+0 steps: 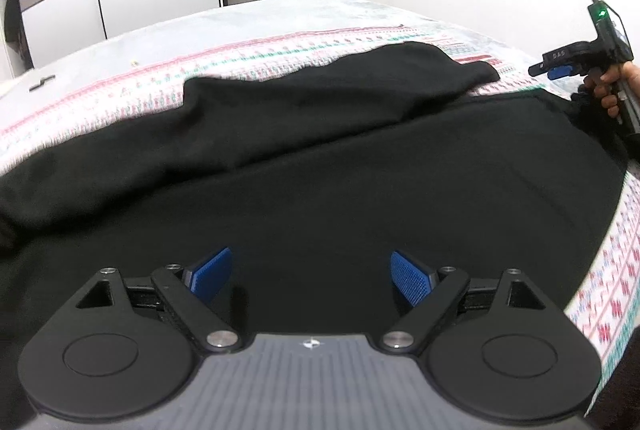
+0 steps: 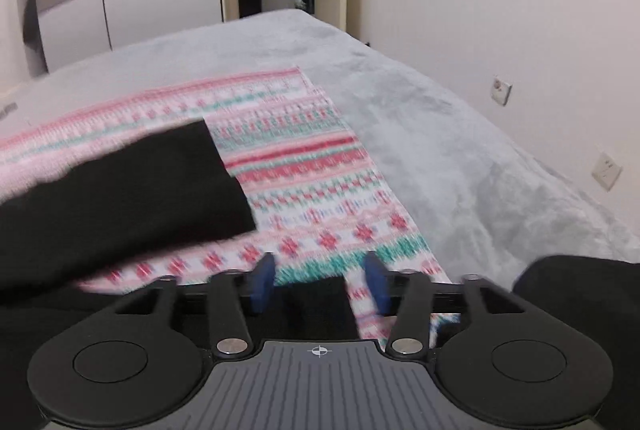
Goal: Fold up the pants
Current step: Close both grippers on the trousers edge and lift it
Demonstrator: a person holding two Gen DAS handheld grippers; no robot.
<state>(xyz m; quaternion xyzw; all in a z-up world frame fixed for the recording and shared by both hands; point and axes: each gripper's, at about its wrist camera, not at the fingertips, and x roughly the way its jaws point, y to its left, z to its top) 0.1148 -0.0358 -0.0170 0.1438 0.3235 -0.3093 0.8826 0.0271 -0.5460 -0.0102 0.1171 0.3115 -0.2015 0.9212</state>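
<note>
Left gripper (image 1: 310,276): nearest to my left camera; its blue pads stand wide apart above the black cloth, with nothing pinched between them.
Right gripper (image 2: 320,280): its blue pads (image 2: 264,280) stand parted with nothing visibly caught between them; patterned cloth and a dark strip show in the gap. From my left camera I see it in a hand (image 1: 608,86) at the far right end of the garment.
Black pants (image 1: 320,170): spread across the patterned blanket, filling most of my left view; one leg lies over the other along a long diagonal edge.
Leg end (image 2: 208,182): from my right camera, a straight hem edge lying flat on the blanket, blurred.
Patterned blanket (image 2: 320,190): pink, green and white bands under the pants.
Grey bedspread (image 2: 400,102): beyond the blanket, reaching to the wall.
Progress: I judge the lengthwise fold done, legs stacked; the crosswise folds that shorten the pants look still to come.
</note>
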